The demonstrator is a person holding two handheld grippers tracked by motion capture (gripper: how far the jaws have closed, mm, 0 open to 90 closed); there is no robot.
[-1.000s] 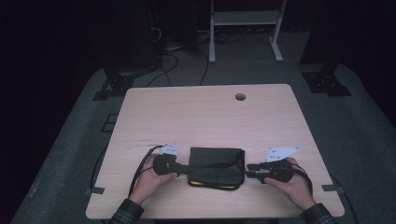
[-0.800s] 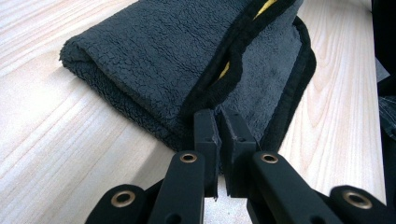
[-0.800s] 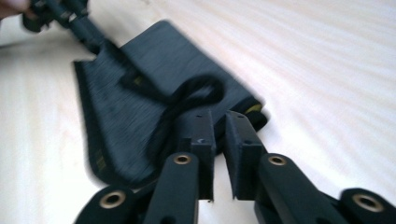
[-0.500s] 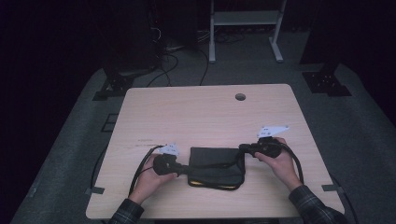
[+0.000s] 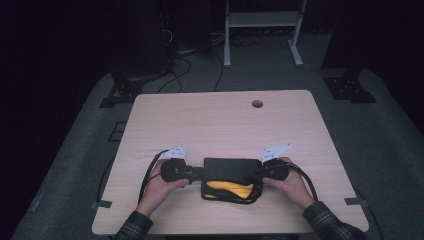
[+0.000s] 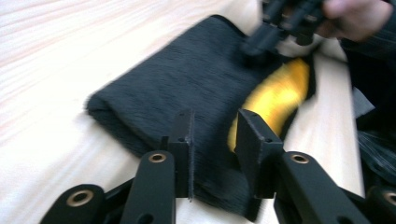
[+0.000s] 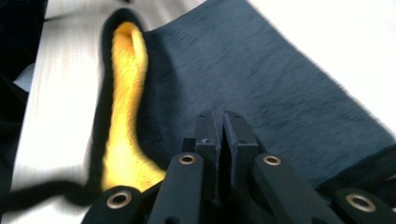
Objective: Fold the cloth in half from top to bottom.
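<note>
Wooden table (image 5: 220, 120): right gripper (image 7: 219, 122) pinches the black cloth (image 5: 227, 167), lifting it; left gripper (image 6: 212, 128) has just loosened, straddling its edge.

Folded cloth (image 5: 230, 172) on table (image 5: 220, 120), between both claws.

Yellow lining (image 5: 227, 187) mostly hidden inside black cloth (image 5: 230, 167); right tongs (image 7: 219, 122) tips buried, pinch unclear.
</note>
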